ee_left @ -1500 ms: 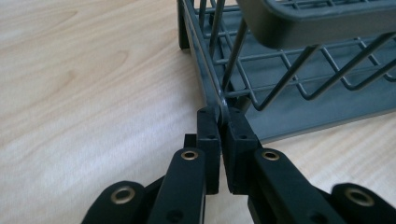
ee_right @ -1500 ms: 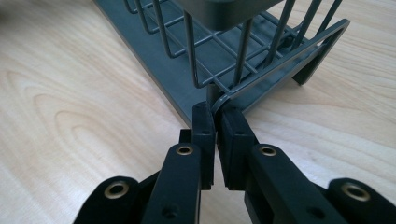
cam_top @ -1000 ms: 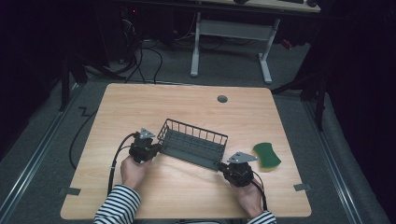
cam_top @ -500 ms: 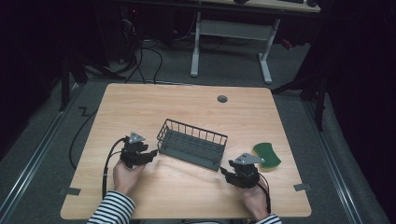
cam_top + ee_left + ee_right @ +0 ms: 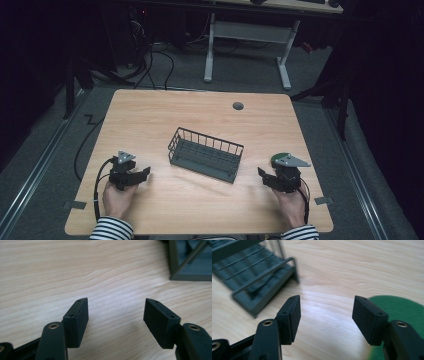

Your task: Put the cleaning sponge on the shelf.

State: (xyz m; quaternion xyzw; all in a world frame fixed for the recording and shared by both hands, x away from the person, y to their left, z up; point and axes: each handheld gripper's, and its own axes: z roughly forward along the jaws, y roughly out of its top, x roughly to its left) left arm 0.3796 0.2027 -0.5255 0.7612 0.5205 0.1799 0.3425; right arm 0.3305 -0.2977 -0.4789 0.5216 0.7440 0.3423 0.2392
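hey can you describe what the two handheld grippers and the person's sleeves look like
Both grippers, left and right, are black, each topped with a grey three-cornered plate. Each claw has two flat black rectangular pads with small holes on their ends and brass-coloured rivets on the arms behind. A black cable trails from the left one. The sleeves are black-and-white striped.

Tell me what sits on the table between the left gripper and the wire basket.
Nothing: in the high view, bare wood separates the left gripper from the wire basket. The left gripper view shows the same, with open jaws over bare tabletop and the basket's corner beyond.
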